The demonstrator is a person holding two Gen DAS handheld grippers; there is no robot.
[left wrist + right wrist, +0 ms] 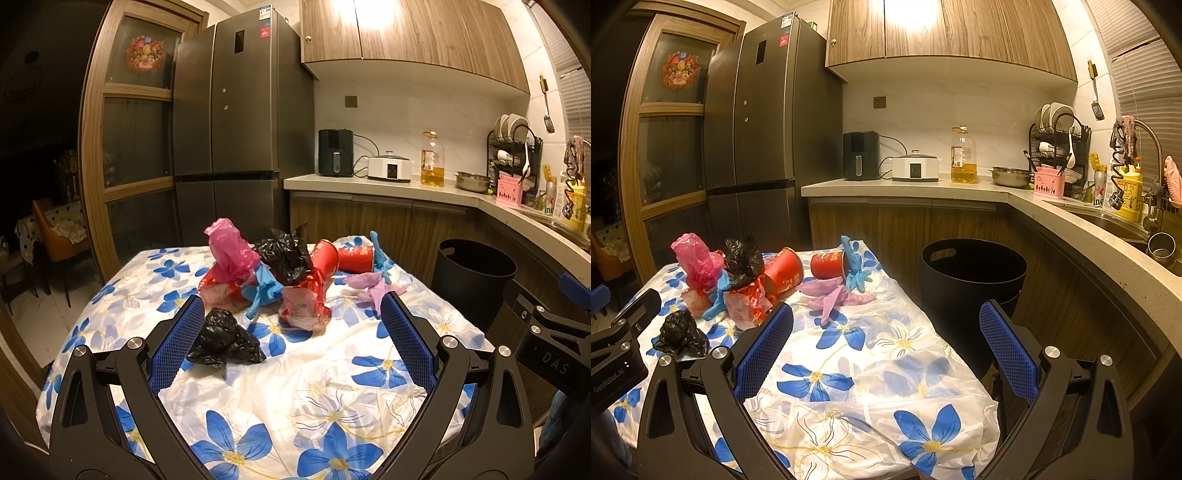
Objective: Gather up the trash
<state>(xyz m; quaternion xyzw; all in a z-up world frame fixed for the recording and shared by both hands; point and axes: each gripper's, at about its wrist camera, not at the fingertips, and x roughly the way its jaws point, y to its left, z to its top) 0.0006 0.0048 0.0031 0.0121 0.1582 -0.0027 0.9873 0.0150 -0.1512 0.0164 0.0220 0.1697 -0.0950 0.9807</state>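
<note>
1. Two black bags: one [225, 341] alone near the front of the table, one [286, 256] in the pile.
2. One pink bag [231, 254].
3. Two red cups: one [327, 256] leaning in the pile, one [354, 258] on its side.
4. Two blue gloves: one [264, 290] low in the pile, one [380, 254] beside the lying cup.
5. One purple glove [369, 286].
6. One reddish clear bag [304, 308]; other red wrapping in the pile too tangled to count.
7. One black bin [971, 280].
8. Two grippers: left [291, 328], right [886, 332], each with two blue pads set wide apart.
</note>
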